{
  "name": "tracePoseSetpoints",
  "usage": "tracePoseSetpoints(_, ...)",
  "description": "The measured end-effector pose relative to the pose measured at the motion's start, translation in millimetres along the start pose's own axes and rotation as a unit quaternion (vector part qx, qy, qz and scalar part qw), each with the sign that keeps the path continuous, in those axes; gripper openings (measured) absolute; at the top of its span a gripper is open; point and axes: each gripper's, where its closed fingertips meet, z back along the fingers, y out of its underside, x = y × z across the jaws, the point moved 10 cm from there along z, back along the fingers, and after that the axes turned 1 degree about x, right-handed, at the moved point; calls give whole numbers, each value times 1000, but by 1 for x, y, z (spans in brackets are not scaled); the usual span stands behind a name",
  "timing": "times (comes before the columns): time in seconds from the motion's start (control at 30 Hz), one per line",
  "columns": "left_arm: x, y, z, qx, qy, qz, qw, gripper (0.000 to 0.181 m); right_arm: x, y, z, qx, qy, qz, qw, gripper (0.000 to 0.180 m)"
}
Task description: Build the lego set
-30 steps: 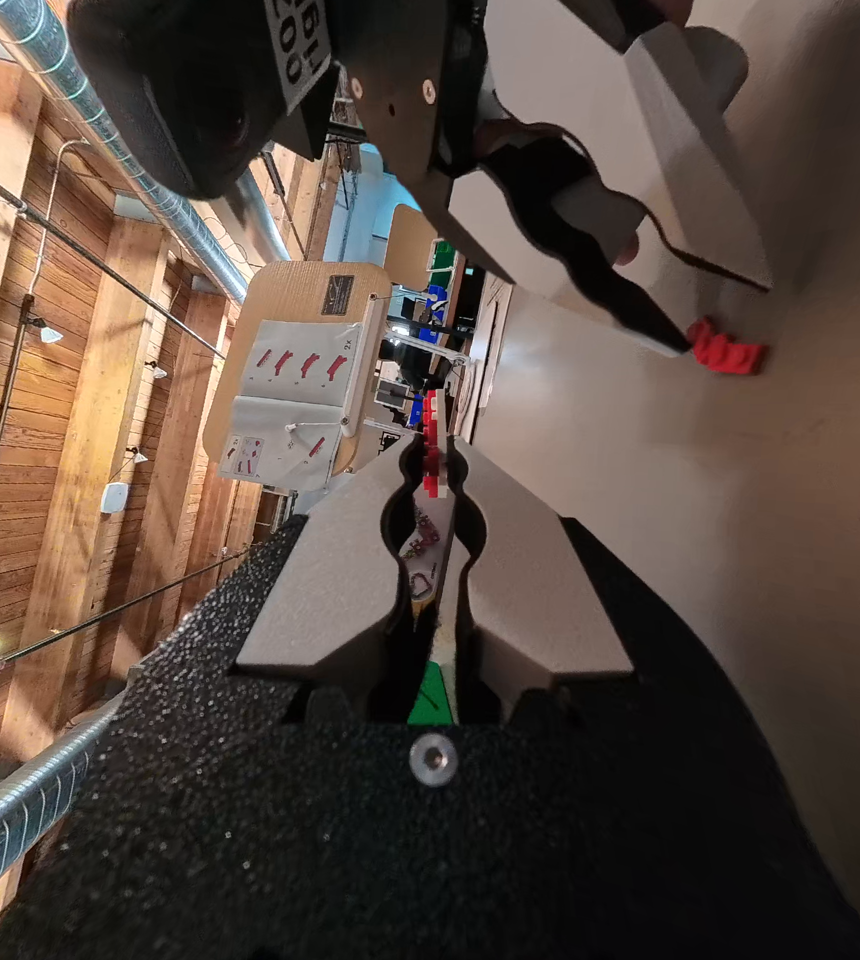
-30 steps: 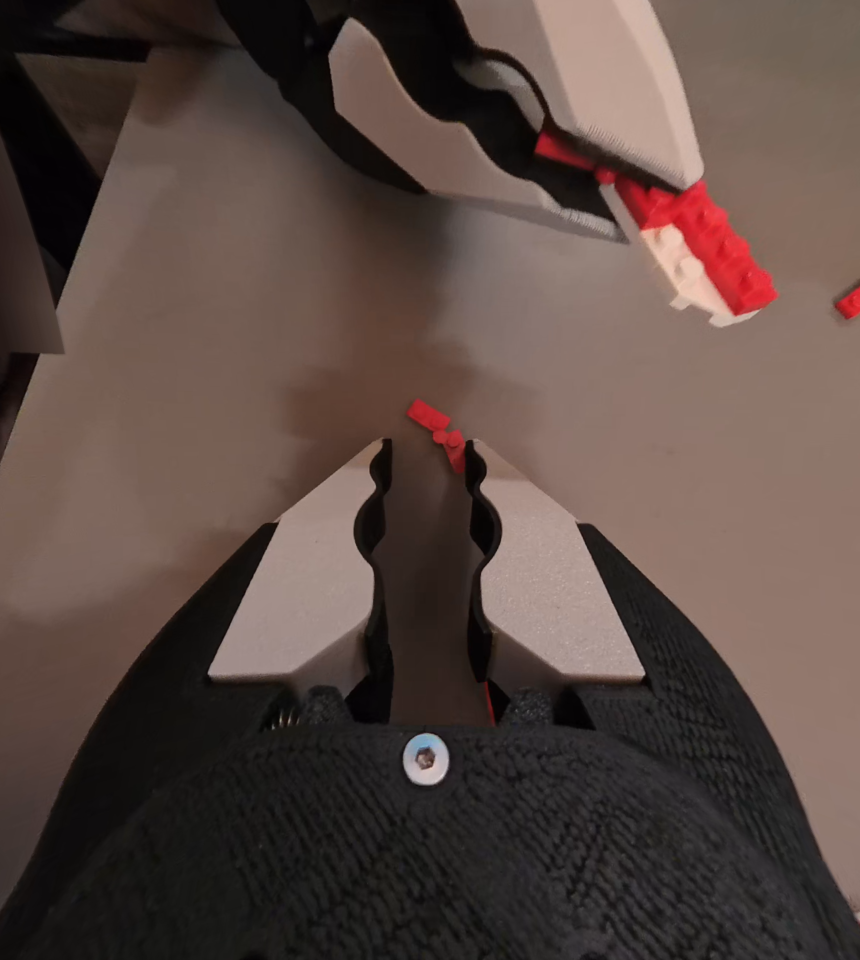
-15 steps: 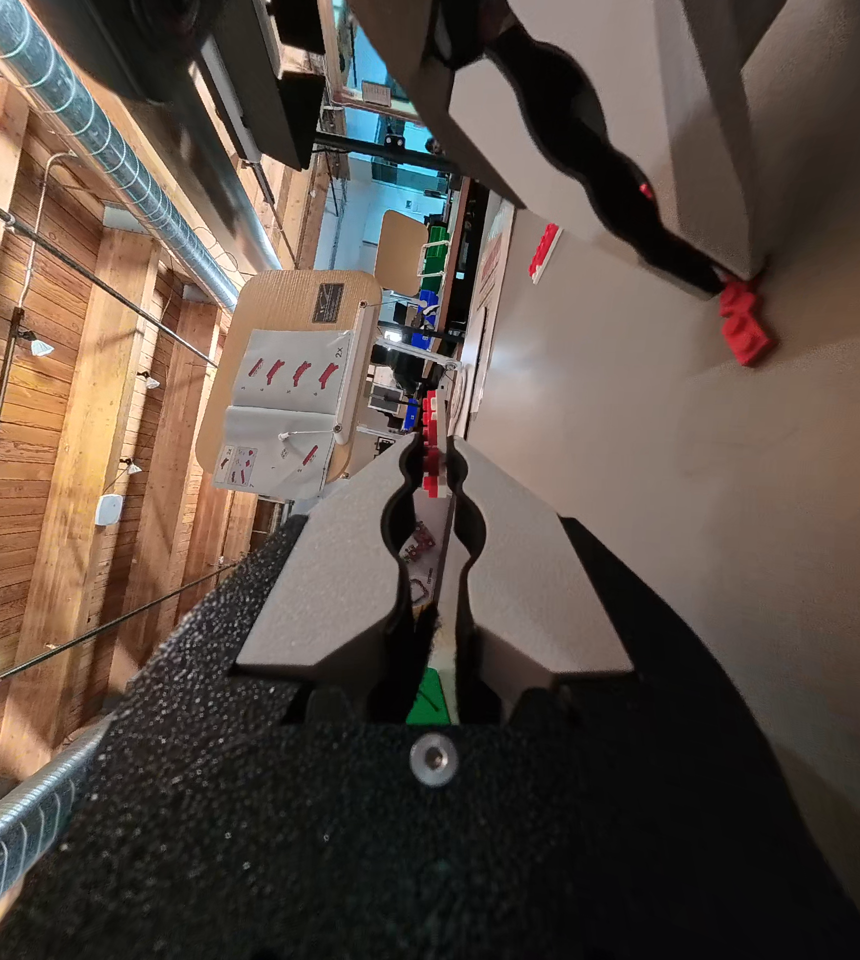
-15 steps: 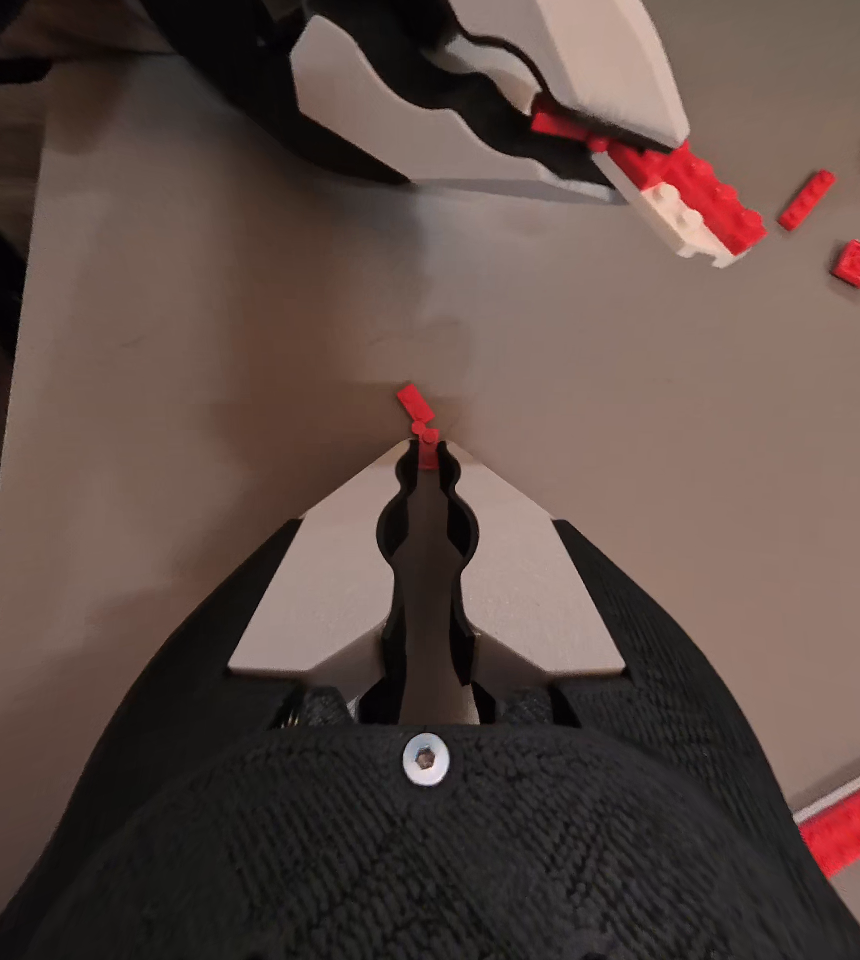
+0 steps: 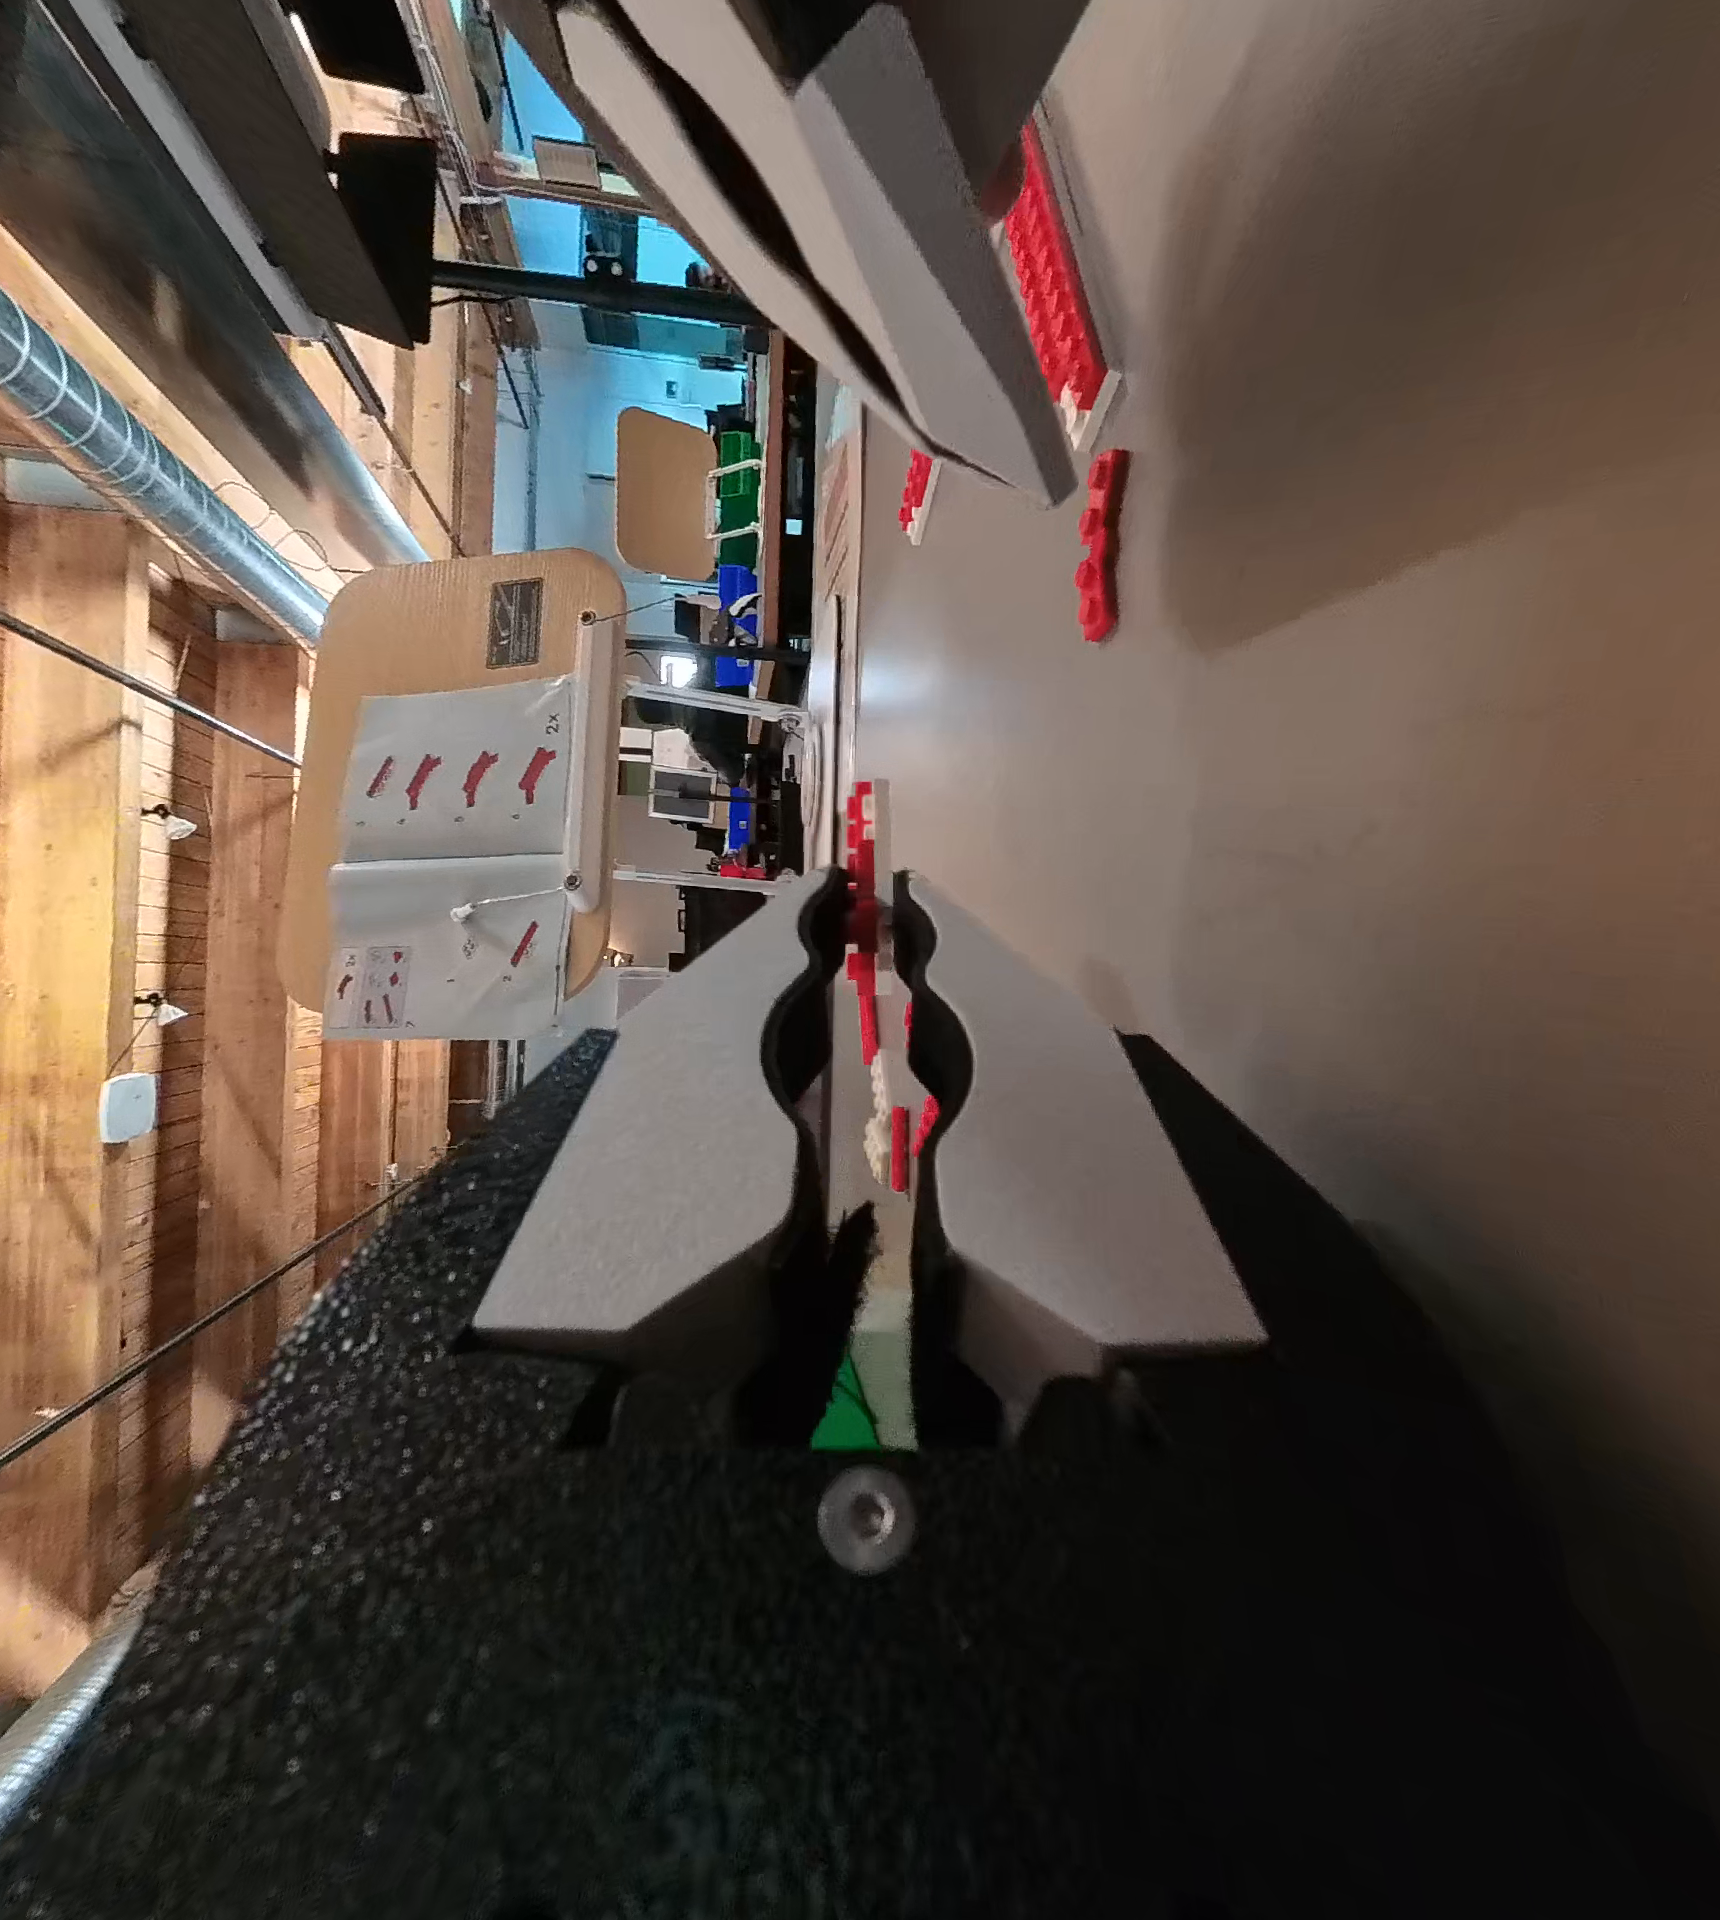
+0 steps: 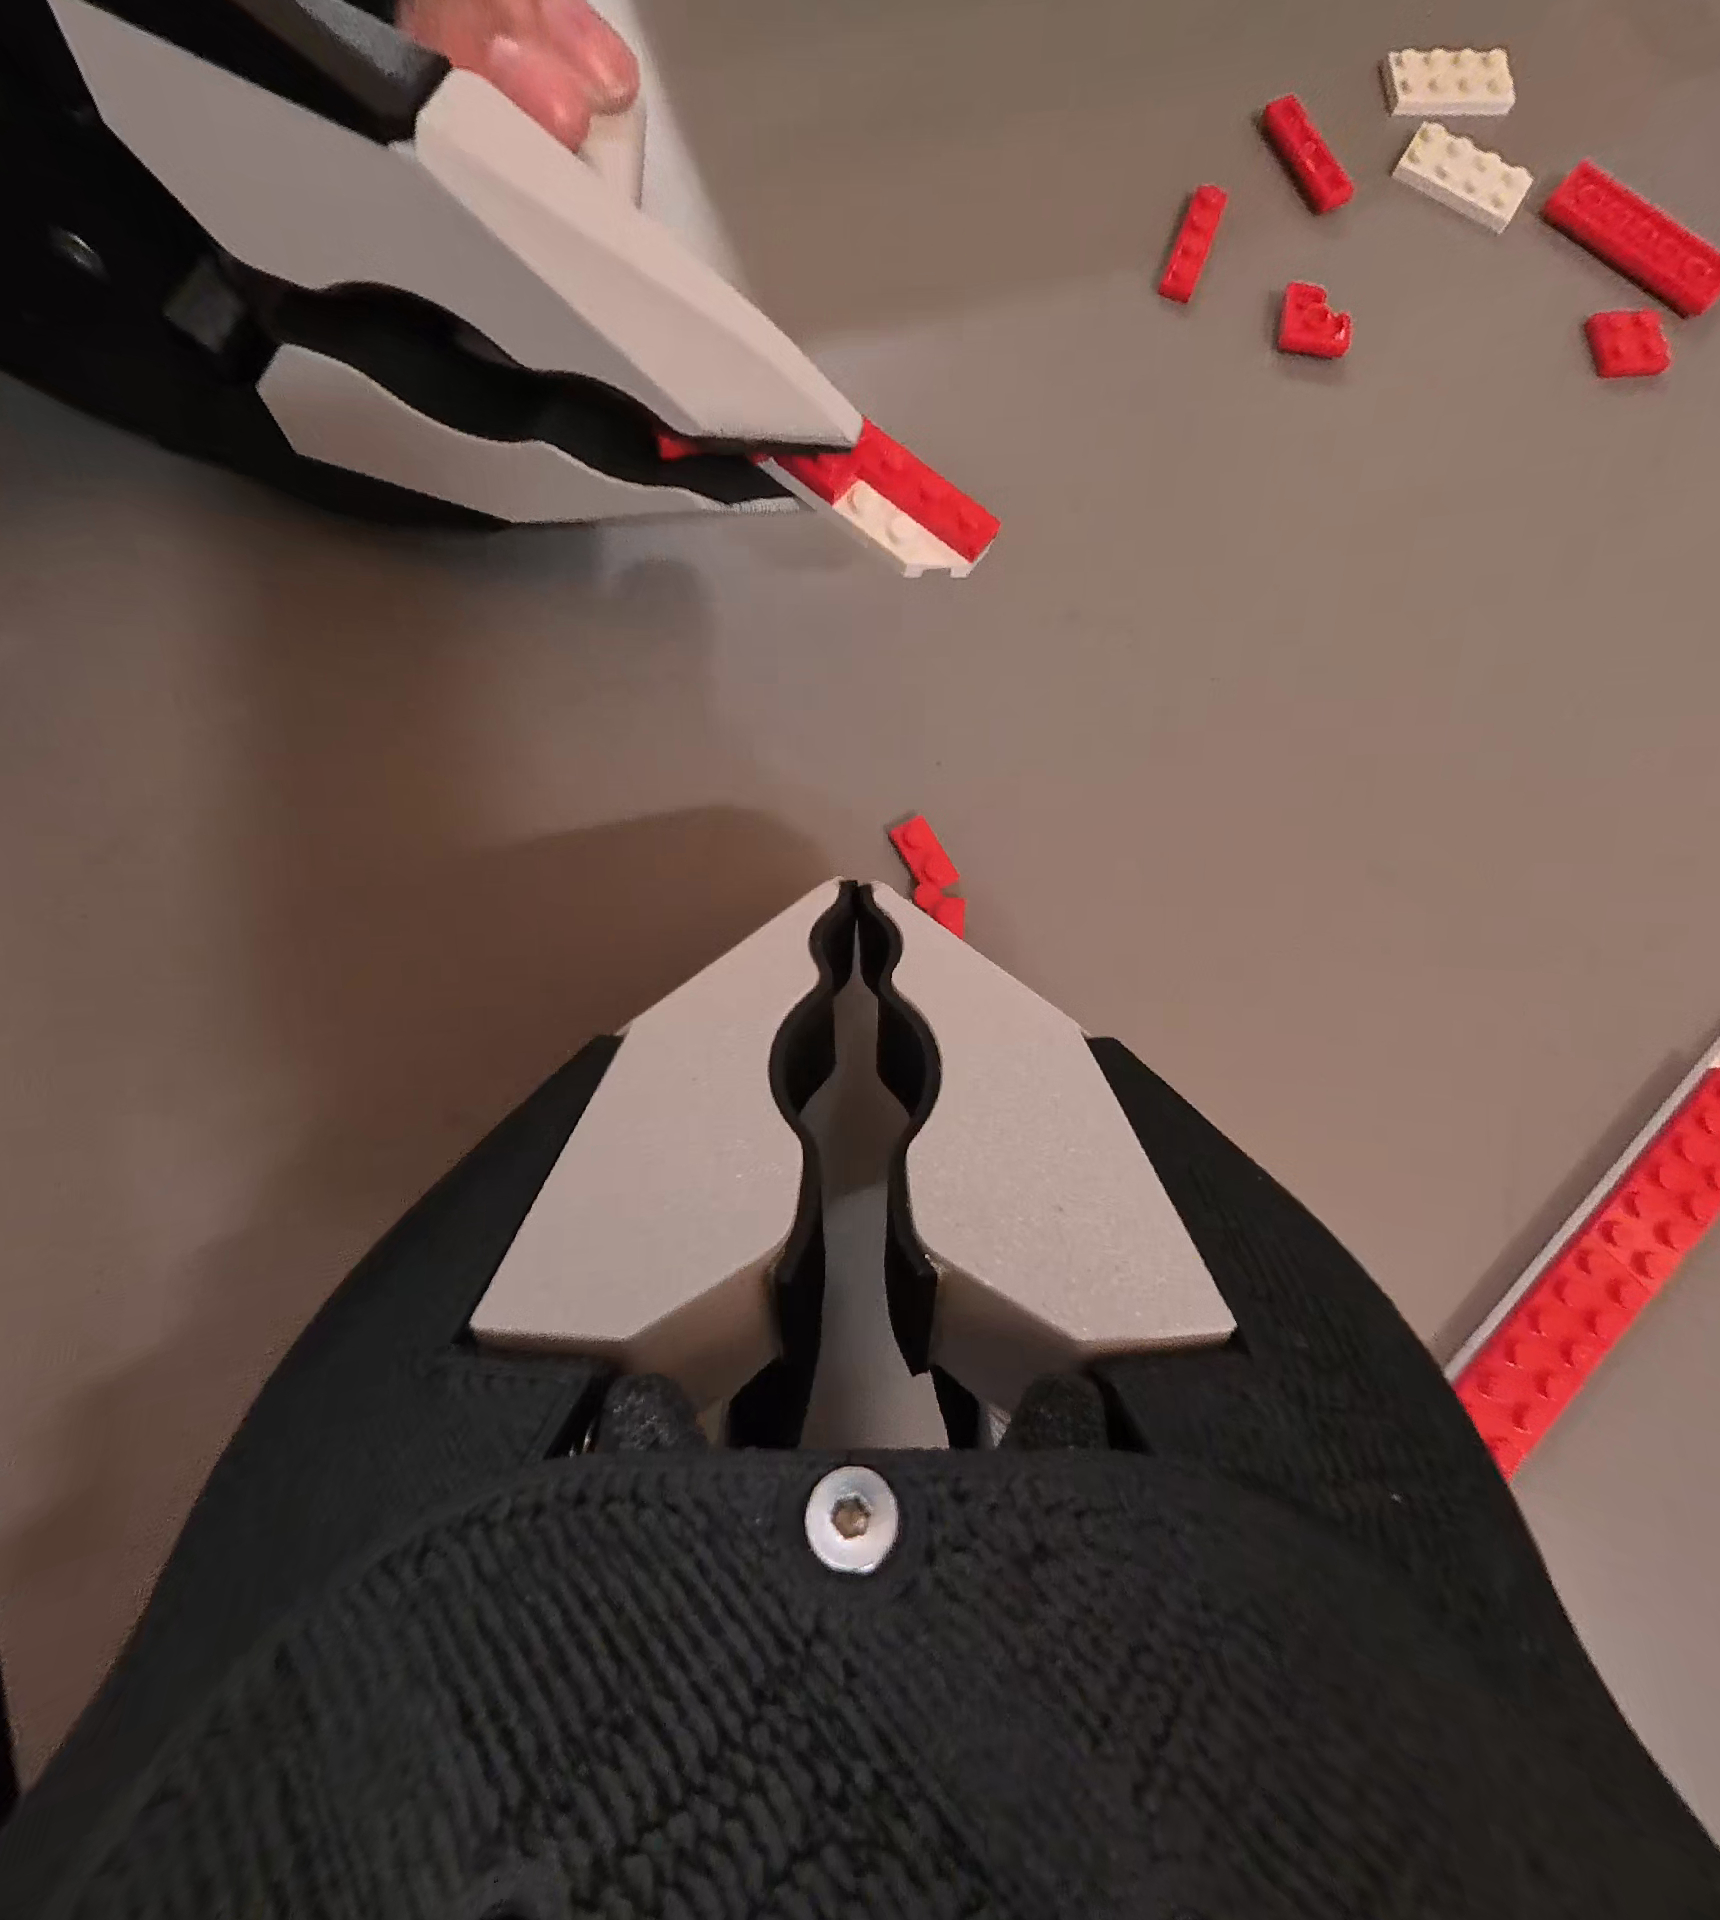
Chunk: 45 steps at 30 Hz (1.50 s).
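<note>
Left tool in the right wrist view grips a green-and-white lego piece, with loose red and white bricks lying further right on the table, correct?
Not green. The right wrist view shows the piece in the left tool is red and white. The loose red and white bricks do lie further right on the table.

Right hand-held gripper point(image 6: 854, 889) now closed, small red piece point(image 6: 927, 854) beside it.
</note>
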Motion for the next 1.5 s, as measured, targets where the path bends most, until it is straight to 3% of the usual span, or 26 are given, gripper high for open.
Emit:
tracePoseSetpoints(0.03,0,0,0,0,0,1,1000,6,0,0,0,1,6,6,1000,2)
tracePoseSetpoints(0.17,-1,-1,-1,-2,2,-2,1000,6,-9,3,2,-2,40,9,999,14)
tracePoseSetpoints(0.27,-2,-4,-1,-6,5,-5,1000,6,-13,8,-5,14,22,1,1000,22)
tracePoseSetpoints(0.63,-6,-8,-4,-9,28,-12,999,6,-20,9,-8,10,32,-63,997,6)
tracePoseSetpoints(0.8,-9,-11,-5,-13,47,-22,999,6,-23,-4,-2,-46,-22,-121,991,5)
tracePoseSetpoints(1.5,-18,-16,-4,-42,102,-25,994,6,-15,-6,-16,11,-89,-87,992,6)
